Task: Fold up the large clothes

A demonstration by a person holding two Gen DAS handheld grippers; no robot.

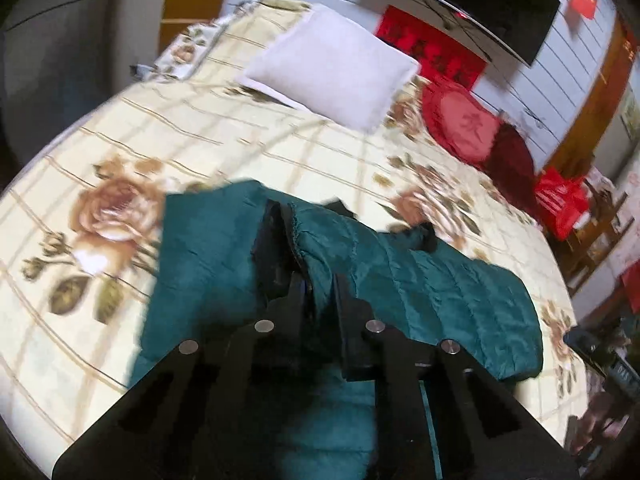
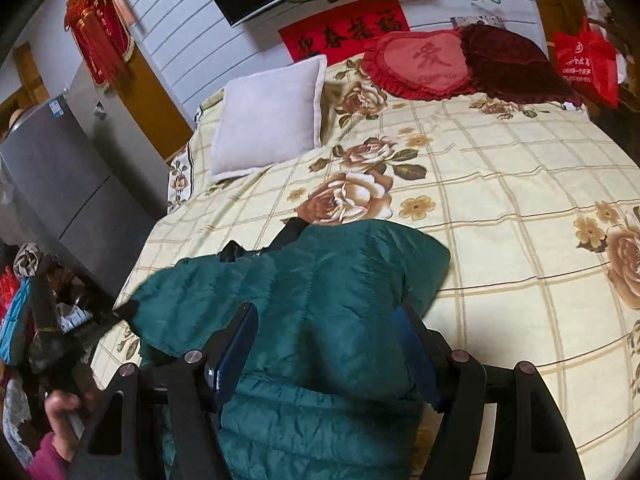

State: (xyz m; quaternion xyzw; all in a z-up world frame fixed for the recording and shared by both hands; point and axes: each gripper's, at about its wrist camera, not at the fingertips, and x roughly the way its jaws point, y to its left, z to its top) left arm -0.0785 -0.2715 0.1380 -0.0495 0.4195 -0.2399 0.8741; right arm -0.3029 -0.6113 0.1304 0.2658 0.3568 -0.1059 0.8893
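Spread over the bed, a cream floral checked bedsheet (image 2: 500,216) carries a white square pillow (image 2: 268,116) and a red heart-shaped cushion (image 2: 420,64). On its near part a teal quilted padded jacket (image 2: 320,280) is bunched. Jacket fabric is pinched by the nearly closed left gripper (image 1: 320,280) and is held between the wider-set fingers of the right gripper (image 2: 328,316).
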